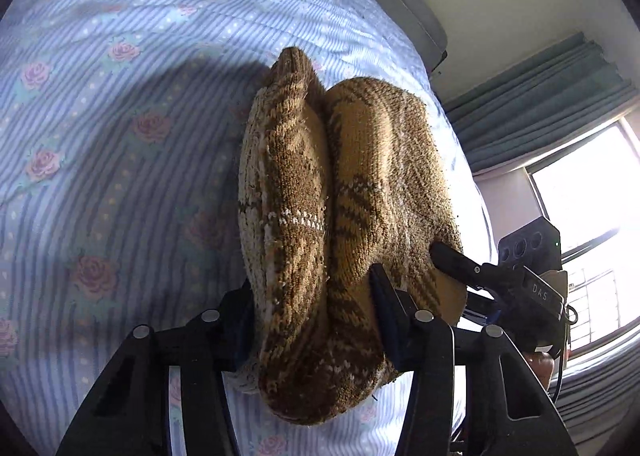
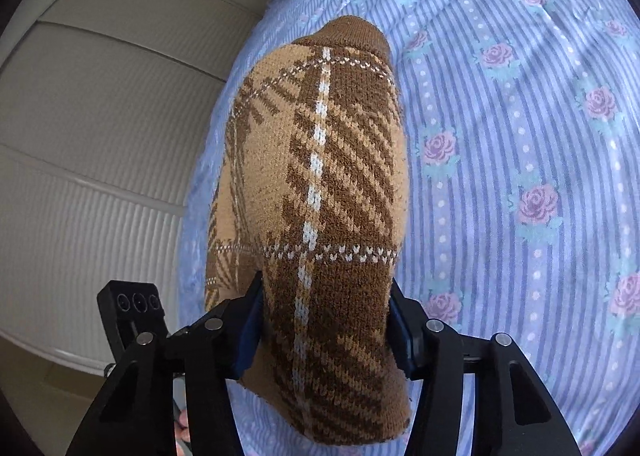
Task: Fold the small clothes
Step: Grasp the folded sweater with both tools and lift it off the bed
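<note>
A bunched brown plaid knit garment (image 1: 340, 215) is clamped by the left gripper (image 1: 316, 320) and the right gripper (image 2: 326, 320), both part-closed, above the bed (image 2: 520, 135).

A knitted garment (image 1: 320, 215) is bunched between the fingers of the left gripper (image 1: 316, 316) and, on its other side, the right gripper (image 2: 326, 320). A bedsheet (image 1: 120, 135) is spread beneath and behind it.
</note>
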`<state>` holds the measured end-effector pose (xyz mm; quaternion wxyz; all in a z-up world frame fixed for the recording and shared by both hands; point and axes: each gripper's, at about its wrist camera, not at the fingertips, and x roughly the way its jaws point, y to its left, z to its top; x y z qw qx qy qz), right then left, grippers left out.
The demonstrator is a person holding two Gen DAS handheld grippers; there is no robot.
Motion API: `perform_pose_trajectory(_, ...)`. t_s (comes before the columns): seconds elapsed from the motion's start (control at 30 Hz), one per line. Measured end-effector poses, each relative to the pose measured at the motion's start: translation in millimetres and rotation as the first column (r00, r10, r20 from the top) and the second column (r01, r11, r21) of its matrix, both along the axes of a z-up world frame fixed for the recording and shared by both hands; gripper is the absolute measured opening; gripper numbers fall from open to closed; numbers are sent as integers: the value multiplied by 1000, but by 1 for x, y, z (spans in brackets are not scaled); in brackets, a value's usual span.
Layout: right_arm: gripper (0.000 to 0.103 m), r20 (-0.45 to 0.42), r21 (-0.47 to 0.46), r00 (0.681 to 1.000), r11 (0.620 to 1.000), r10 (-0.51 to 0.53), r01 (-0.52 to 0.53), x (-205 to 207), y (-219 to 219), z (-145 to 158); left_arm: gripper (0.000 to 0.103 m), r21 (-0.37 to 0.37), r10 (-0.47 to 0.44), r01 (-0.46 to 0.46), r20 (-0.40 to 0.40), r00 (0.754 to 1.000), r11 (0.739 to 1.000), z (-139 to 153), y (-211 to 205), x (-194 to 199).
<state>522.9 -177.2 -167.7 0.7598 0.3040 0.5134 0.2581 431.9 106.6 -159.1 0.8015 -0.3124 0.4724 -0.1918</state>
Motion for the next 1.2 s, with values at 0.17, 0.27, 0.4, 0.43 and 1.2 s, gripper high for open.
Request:
perform_pose_trajectory(0.17,50,42,3,999,1000,-2,2,-10,2,18,48,-11,-3,3,20,1000,1000,16,16,-7)
perform_pose_trajectory(0.27,50,63,10,998,1000,7,-7,-14,9,29,48,-19,4,-3,37,999,1000,25,28,-14)
perform_pose_trajectory(0.4,50,95,14,995,1000,22,-23,-17,31,41,48,-10,13,-13,69,998,1000,39,50,-24)
perform_pose_trajectory(0.43,50,103,17,994,999,26,-28,-17,37,45,48,-7,18,-17,76,997,1000,43,58,-26)
perform_pose_trajectory(1.2,50,246,94,963,987,107,-133,45,390,64,48,112,258,-282,189,947,953,76,411,-25)
